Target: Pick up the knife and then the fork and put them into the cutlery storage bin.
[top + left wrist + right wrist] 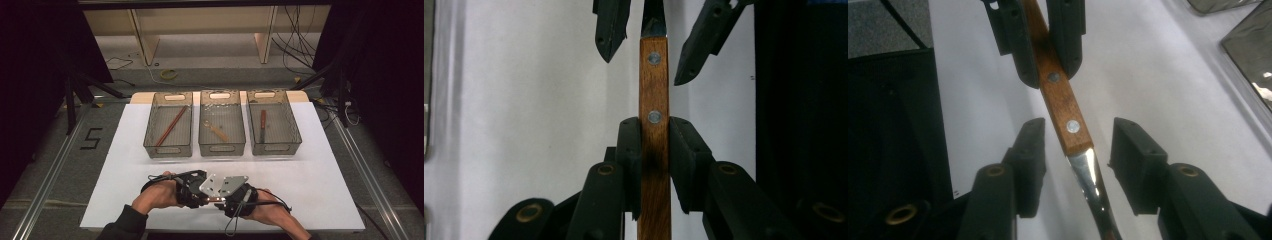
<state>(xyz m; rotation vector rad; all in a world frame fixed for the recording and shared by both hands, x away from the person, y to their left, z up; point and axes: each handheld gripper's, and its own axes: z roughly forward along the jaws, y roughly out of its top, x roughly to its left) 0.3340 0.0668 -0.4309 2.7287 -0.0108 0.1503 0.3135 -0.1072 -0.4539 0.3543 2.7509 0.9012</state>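
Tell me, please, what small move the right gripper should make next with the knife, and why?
Probably close the right gripper onto the knife. Its jaws straddle the spot where wooden handle meets blade but stand clear, while the left gripper clamps the handle.

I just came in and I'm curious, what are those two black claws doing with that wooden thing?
A person holds a claw in each hand over a white table. The left claw is clamped on the wooden handle of a knife. The right claw sits with its jaws on either side of the spot where handle meets metal blade, not pressing yet. It looks like a hand-over. Farther back stand three mesh bins, each with a utensil inside.
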